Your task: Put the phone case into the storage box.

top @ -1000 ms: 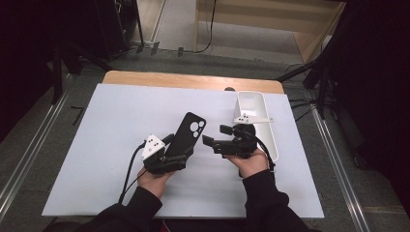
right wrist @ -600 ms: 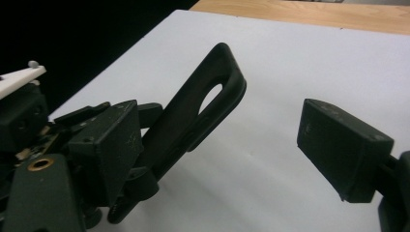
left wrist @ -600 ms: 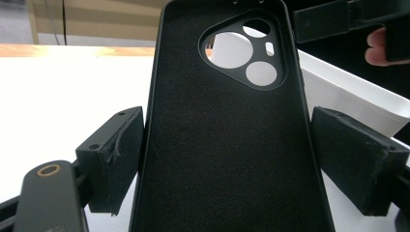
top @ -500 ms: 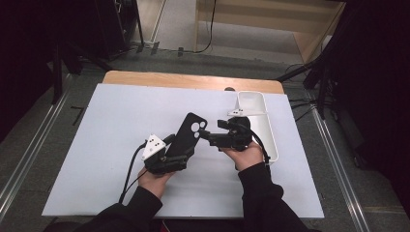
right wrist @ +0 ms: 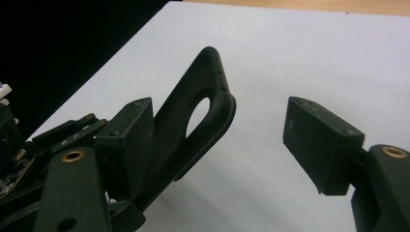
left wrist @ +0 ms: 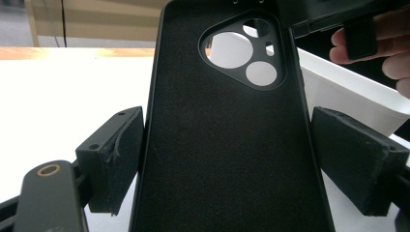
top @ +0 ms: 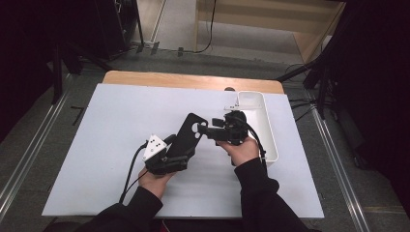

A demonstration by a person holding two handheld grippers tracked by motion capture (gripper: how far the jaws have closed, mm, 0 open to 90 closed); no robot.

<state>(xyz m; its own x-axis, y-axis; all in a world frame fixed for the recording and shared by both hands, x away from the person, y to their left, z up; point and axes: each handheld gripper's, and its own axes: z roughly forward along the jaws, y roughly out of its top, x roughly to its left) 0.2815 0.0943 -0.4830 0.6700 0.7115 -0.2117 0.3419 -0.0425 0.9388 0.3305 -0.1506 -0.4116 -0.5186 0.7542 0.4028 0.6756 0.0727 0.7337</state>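
Observation:
A black phone case (top: pixel 188 137) with a camera cut-out is held tilted above the white mat, its lower end in my left gripper (top: pixel 176 154). In the left gripper view the case (left wrist: pixel 227 145) stands between both pads (left wrist: pixel 113 154), inner side toward the camera. My right gripper (top: pixel 205 129) is at the case's upper end, coming from the right. In the right gripper view the case's top corner (right wrist: pixel 203 96) lies against the left pad (right wrist: pixel 130 140), while the right pad is well clear of it. These jaws have just been closing, with the case corner between them.
A long white tray (top: pixel 268 130) stands at the right side of the white mat (top: pixel 121 121), just behind the right hand. A wooden table edge (top: pixel 193 81) runs along the back. Cables trail from both grippers toward the person.
The right gripper has moved left, from beside the tray to the case's upper end, and its jaws have narrowed. The left gripper and the case have stayed put.

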